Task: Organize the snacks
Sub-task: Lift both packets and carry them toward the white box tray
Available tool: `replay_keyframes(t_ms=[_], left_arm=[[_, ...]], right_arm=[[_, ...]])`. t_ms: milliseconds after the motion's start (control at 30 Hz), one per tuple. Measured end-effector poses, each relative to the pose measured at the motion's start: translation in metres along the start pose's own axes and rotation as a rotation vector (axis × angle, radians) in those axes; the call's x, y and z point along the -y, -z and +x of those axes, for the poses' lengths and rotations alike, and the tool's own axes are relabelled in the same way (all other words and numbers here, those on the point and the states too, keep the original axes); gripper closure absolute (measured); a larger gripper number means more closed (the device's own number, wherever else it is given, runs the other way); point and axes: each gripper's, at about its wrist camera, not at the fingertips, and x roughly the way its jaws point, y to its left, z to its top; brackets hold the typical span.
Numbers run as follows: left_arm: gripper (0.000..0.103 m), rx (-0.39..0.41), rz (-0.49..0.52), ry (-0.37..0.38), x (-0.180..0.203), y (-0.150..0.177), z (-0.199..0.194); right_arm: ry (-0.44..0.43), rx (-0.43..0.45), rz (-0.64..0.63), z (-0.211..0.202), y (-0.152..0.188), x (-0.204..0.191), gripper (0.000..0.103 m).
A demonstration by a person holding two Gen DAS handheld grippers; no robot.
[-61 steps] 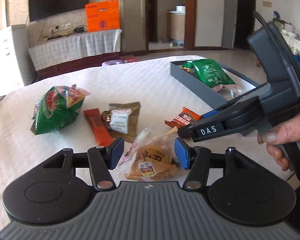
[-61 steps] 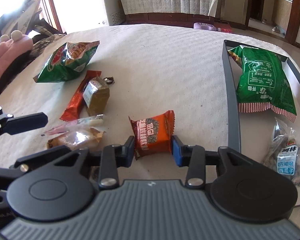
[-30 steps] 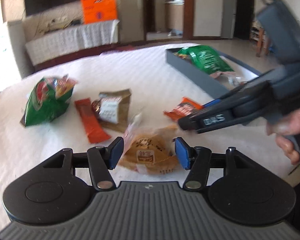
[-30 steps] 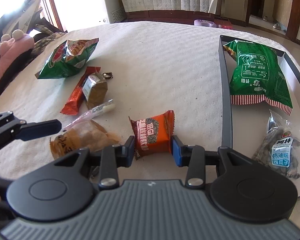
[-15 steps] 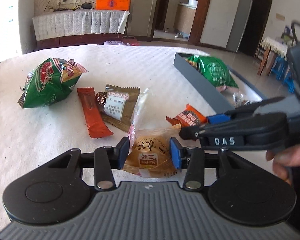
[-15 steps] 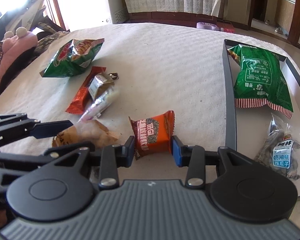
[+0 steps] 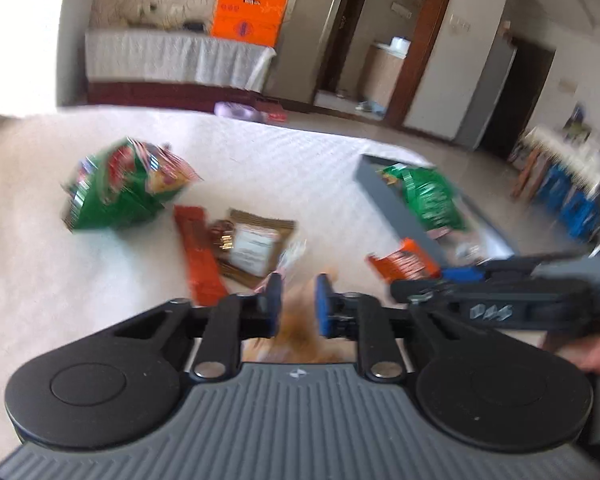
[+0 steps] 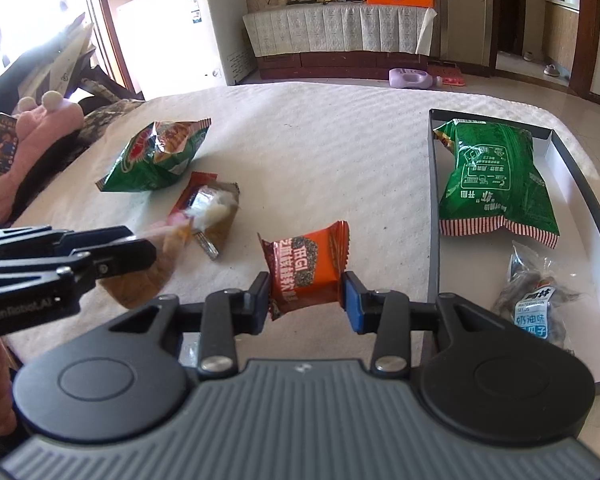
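Pinching an orange snack packet (image 8: pixel 305 268) between its blue pads, the right gripper (image 8: pixel 306 300) holds it clear of the white bed cover (image 8: pixel 320 152). To its left, the left gripper (image 7: pixel 296 304) has just been closing its fingers (image 7: pixel 274 300), now squeezed narrow on a tan pastry packet (image 7: pixel 300 330). Farther off lie a red bar (image 7: pixel 198 258), a brown sachet (image 7: pixel 256 246) and a green chip bag (image 8: pixel 160 156). Right of these, a grey tray (image 8: pixel 433 208) holds a green bag (image 8: pixel 494 176) and a seed packet (image 8: pixel 534 300)

White bedspread (image 8: pixel 320 140) carries snack packets (image 8: pixel 156 156), tray (image 8: pixel 434 208).
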Motion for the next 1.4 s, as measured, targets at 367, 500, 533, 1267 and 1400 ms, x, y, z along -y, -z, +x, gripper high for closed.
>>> replay_keyframes(t_ms=[367, 500, 533, 1267, 1400], left_arm=[[0.087, -0.029, 0.293, -0.057, 0.048, 0.025, 0.009], [0.071, -0.050, 0.296, -0.131, 0.044, 0.031, 0.021], [0.064, -0.058, 0.273, -0.143, 0.039, 0.031, 0.025], [0.057, -0.026, 0.177, -0.101, 0.027, 0.021, 0.000], [0.057, 0.023, 0.220, -0.118, 0.036, 0.019, -0.005]], right_arm=[[-0.007, 0.008, 0.017, -0.006, 0.000, 0.011, 0.061], [-0.011, 0.009, 0.022, -0.008, 0.001, 0.014, 0.061], [-0.013, 0.009, 0.023, -0.007, 0.001, 0.014, 0.061], [-0.040, 0.043, 0.015, -0.014, -0.002, 0.006, 0.061], [-0.042, 0.056, 0.013, -0.019, -0.002, 0.006, 0.061]])
